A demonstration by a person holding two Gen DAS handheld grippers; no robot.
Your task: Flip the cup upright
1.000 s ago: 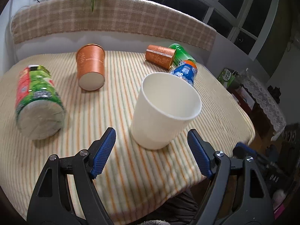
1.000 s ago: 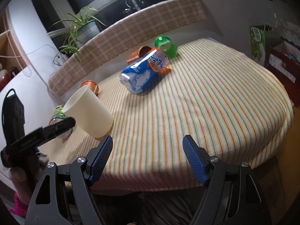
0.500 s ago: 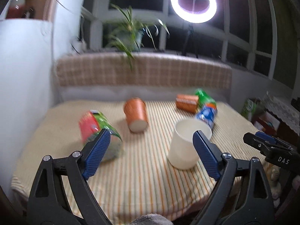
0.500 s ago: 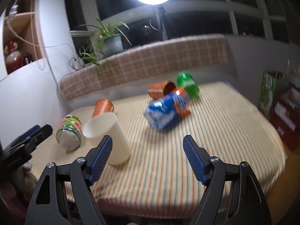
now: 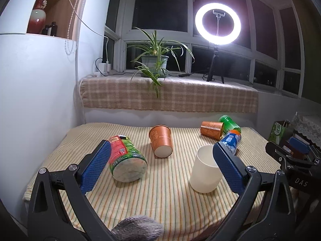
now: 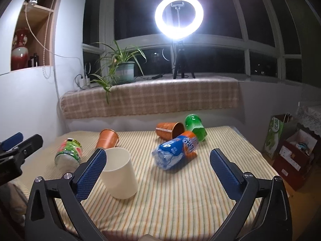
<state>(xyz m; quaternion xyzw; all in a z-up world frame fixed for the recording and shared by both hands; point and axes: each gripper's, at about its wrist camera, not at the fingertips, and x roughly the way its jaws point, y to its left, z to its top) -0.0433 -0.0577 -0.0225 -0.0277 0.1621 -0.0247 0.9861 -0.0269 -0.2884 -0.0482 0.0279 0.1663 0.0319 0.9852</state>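
The white cup [image 5: 205, 170] stands mouth up on the striped bench [image 5: 170, 200], at about 4 o'clock from the orange cup [image 5: 161, 143] that lies on its side; the left claw [image 5: 160, 168] and the right claw [image 6: 158, 173] are both wide apart and hold nothing; a claw swinging close could bump the light cup and tip it, because it looks empty.

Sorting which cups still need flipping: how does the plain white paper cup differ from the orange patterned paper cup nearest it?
The plain white paper cup stands upright, mouth up; the orange patterned paper cup lies on its side, its white base toward the left wrist camera. The white one is unprinted, the orange one carries a faint pattern. The white one sits nearer the table's front edge. Both are tapered paper cups on the striped tablecloth, and no gripper holds either.
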